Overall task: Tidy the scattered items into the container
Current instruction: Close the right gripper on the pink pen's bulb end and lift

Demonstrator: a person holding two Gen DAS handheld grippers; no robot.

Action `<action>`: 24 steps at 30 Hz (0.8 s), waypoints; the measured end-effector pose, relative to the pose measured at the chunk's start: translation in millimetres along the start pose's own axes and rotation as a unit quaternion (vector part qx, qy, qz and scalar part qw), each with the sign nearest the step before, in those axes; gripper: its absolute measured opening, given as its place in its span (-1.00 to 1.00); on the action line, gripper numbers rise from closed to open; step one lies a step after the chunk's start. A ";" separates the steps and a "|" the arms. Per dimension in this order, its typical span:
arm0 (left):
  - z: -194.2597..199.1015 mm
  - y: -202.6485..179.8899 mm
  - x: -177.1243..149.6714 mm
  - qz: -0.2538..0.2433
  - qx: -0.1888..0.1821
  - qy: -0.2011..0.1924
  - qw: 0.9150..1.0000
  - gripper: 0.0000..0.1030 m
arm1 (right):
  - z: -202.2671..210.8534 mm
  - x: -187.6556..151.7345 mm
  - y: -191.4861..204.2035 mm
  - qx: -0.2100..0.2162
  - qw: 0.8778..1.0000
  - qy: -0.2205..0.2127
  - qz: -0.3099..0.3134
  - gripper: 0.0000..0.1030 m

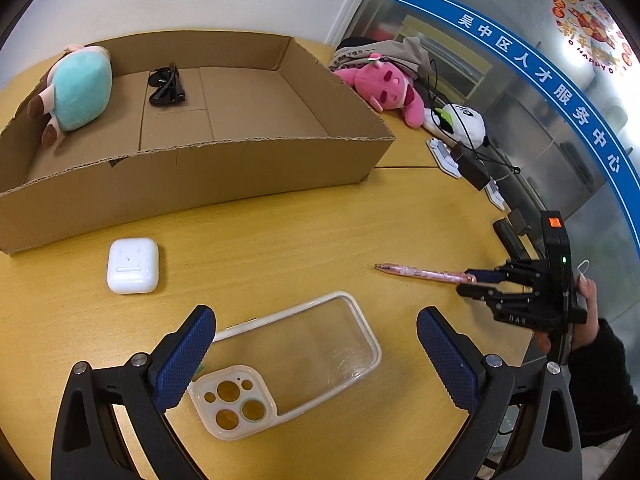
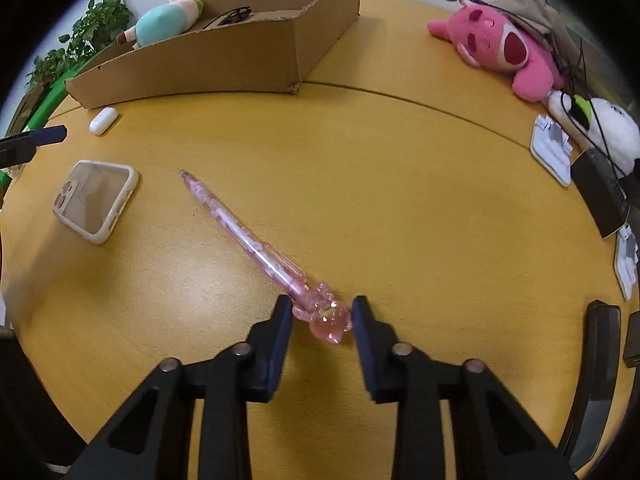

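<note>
right gripper [image 2: 322, 306]: fingers closed on pink pen's [image 2: 244, 236] charm end, pen flat on counter [image 2: 400, 220]
left gripper [image 1: 316, 356]: fingers wide over phone case [image 1: 296, 360]
earbud case [image 1: 133, 266]: 11 o'clock of phone case
box [image 1: 200, 176]: 12 o'clock, far; holds plush [image 1: 76, 92], sunglasses [image 1: 166, 86]

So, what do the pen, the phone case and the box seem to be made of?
Pen: likely clear pink plastic, glossy and see-through. Phone case: clear glossy back, the table shows through; cream rim, perhaps soft plastic. Box: brown corrugated cardboard, matte, with a rough cut edge.
</note>
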State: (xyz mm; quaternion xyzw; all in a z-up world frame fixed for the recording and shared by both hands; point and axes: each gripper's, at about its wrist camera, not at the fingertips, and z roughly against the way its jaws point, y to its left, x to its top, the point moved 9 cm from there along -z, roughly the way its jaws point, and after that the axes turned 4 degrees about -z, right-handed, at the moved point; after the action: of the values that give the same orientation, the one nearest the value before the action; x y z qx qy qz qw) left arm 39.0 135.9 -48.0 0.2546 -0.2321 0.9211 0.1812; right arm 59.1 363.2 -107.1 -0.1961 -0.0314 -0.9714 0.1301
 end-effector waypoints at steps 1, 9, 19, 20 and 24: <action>-1.3 -0.6 0.5 0.003 -0.001 0.001 1.000 0.97 | -0.1 -1.0 3.2 -0.004 1.000 0.001 -0.004 -0.46; -32.3 -28.4 -1.0 0.030 -0.060 0.066 0.996 0.88 | 3.4 -5.1 33.9 -0.012 0.994 -0.018 -0.110 -0.47; -94.1 -81.4 9.0 0.045 -0.109 0.145 0.982 0.61 | 8.5 -9.8 31.7 0.126 0.945 -0.079 -0.292 -0.50; -102.9 -84.2 8.5 0.048 -0.109 0.153 0.981 0.52 | 8.1 -9.9 33.5 0.138 0.941 -0.081 -0.298 -0.50; -120.3 -86.9 9.9 0.056 -0.105 0.160 0.980 -0.06 | 7.6 -8.6 51.7 0.180 0.937 -0.082 -0.286 -0.50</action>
State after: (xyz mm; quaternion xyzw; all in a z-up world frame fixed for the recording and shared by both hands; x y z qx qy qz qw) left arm 23.9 272.4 -105.1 0.0704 -0.3090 0.9292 0.1902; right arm 83.3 316.3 -102.9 -0.2310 -0.2712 -0.9262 -0.1234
